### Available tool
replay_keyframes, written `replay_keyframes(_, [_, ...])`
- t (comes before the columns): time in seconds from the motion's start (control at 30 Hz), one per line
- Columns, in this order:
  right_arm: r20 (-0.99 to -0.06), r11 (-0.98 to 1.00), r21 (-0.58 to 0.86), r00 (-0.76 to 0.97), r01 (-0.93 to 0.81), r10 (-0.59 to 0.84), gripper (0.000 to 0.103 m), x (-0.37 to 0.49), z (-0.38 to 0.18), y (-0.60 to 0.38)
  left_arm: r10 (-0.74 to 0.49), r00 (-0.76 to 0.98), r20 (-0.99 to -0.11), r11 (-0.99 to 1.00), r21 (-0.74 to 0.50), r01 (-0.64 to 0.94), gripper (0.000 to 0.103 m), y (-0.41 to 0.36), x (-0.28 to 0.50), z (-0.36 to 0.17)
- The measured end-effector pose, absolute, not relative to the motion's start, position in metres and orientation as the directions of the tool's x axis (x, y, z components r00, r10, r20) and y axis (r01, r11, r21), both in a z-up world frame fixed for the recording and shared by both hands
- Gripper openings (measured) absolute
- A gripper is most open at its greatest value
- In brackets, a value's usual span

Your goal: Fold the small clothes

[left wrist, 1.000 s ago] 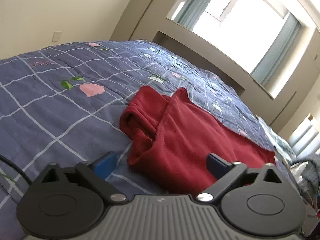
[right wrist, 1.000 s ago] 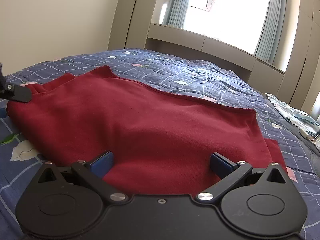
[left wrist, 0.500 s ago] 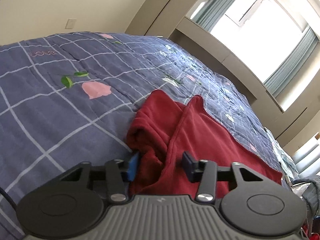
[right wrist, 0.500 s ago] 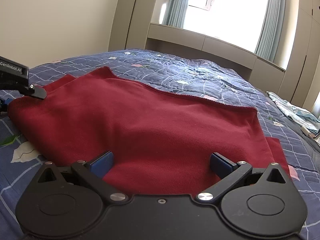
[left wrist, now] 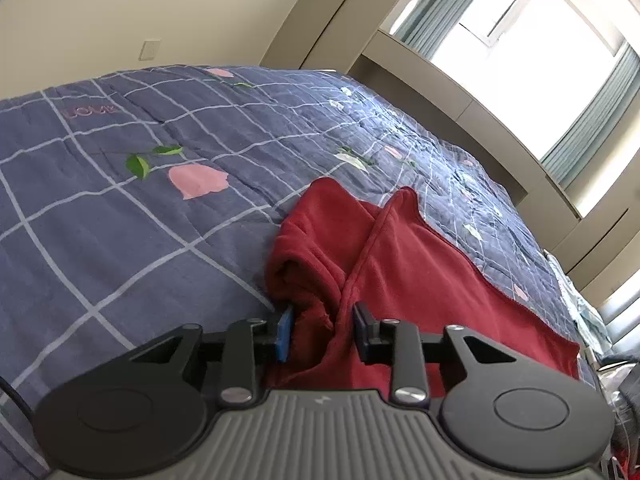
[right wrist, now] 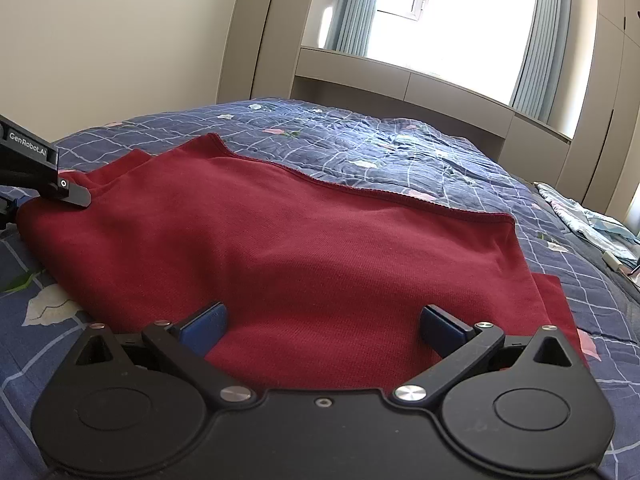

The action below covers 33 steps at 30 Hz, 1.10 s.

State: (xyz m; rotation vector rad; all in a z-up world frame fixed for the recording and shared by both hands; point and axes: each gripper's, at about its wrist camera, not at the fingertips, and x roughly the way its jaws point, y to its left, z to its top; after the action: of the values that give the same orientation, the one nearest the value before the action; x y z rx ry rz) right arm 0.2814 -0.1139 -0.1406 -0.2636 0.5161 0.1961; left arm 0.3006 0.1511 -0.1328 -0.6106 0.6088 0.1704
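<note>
Left wrist view: my left gripper [left wrist: 322,332] sits at the bunched corner of the red garment [left wrist: 420,280], and its jaws are closing with a thick fold of the red cloth between them. The blue pad [left wrist: 285,334] is against the fold on one side and the dark pad [left wrist: 362,328] against it on the other, so I note the cloth as pinched, though the grip is not yet settled. The garment lies on the blue checked quilt [left wrist: 120,248], which carries a pink flower print [left wrist: 197,181] with green leaves. Beyond the bed I see a beige wall with a switch plate [left wrist: 149,49] and a bright window [left wrist: 532,40] with grey-blue curtains. Right wrist view: the same garment is spread broad and mostly flat across the quilt, its hemmed far edge running across the frame. My right gripper [right wrist: 322,326] has its jaws wide apart just above the near edge of the cloth; I see nothing clamped between its pads. At the left border the other gripper's black finger rests on the garment's far-left corner. A pale crumpled cloth [right wrist: 588,220] lies near the right side of the bed, well apart from the red one.
</note>
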Motion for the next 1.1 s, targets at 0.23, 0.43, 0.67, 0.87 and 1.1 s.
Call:
replay_keyframes(0.23, [-0.510, 0.948, -0.198, 0.852, -0.250, 0.118, 0.102, 0.282, -0.141, -0.114, 0.023, 0.790, -0.613, 0.855, -0.397, -0.333, 0.023, 0.137, 0.304, -0.121])
replay_keyframes(0.43, [-0.510, 0.948, -0.197, 0.852, -0.250, 0.119, 0.102, 0.282, -0.141, -0.114, 0.030, 0.792, -0.610, 0.869, -0.376, -0.322, 0.020, 0.133, 0.303, -0.112])
replay_keyframes(0.67, [-0.510, 0.948, -0.197, 0.852, -0.250, 0.119, 0.102, 0.282, -0.141, -0.114, 0.044, 0.804, -0.593, 0.900, -0.326, -0.290, 0.018, 0.123, 0.302, -0.097])
replay_keyframes(0.87, [-0.516, 0.949, -0.185, 0.847, -0.254, 0.126, 0.103, 0.283, -0.141, -0.116, 0.029, 0.808, -0.588, 0.929, -0.282, -0.238, 0.017, 0.110, 0.309, -0.078])
replay_keyframes(1.1, [-0.531, 0.953, -0.155, 0.836, -0.260, 0.142, 0.103, 0.285, -0.141, -0.117, -0.010, 0.819, -0.574, 0.949, -0.262, -0.173, 0.017, 0.094, 0.318, -0.060])
